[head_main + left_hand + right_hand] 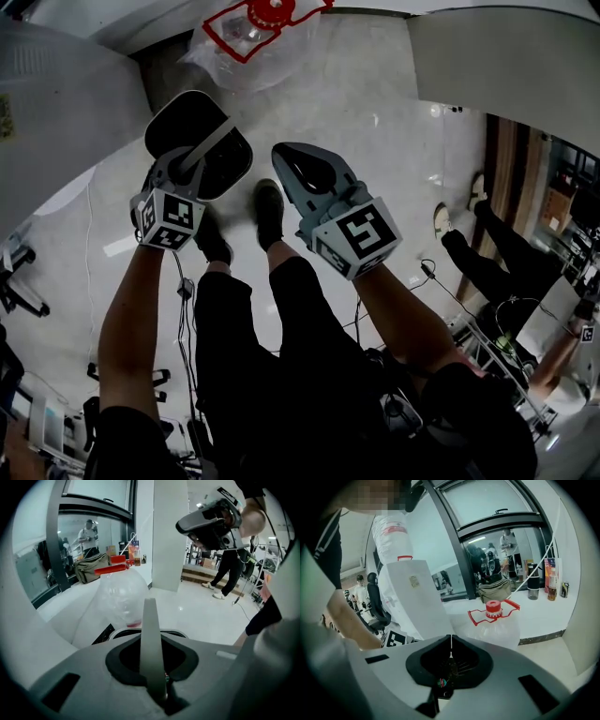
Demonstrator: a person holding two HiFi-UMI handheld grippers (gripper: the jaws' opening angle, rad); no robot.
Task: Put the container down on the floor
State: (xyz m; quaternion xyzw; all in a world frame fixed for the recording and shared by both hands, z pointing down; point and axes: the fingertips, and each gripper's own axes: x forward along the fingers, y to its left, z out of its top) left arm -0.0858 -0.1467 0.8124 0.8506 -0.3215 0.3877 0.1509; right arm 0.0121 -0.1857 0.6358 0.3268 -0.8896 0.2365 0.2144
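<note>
Currently black rounded container [183,120] is gripped by grey strap [212,144] in left claw [187,170], pale floor [361,112] directly below; right claw [450,644] clenched, empty.

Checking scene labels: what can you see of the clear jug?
The jug is clear, thin-looking plastic with a red cap and a red frame handle spread roughly level round the neck. It stands upright, away from anything held. Nothing visible touches it. Its base is hidden, so what it rests on is unclear, and no contents can be made out.
</note>
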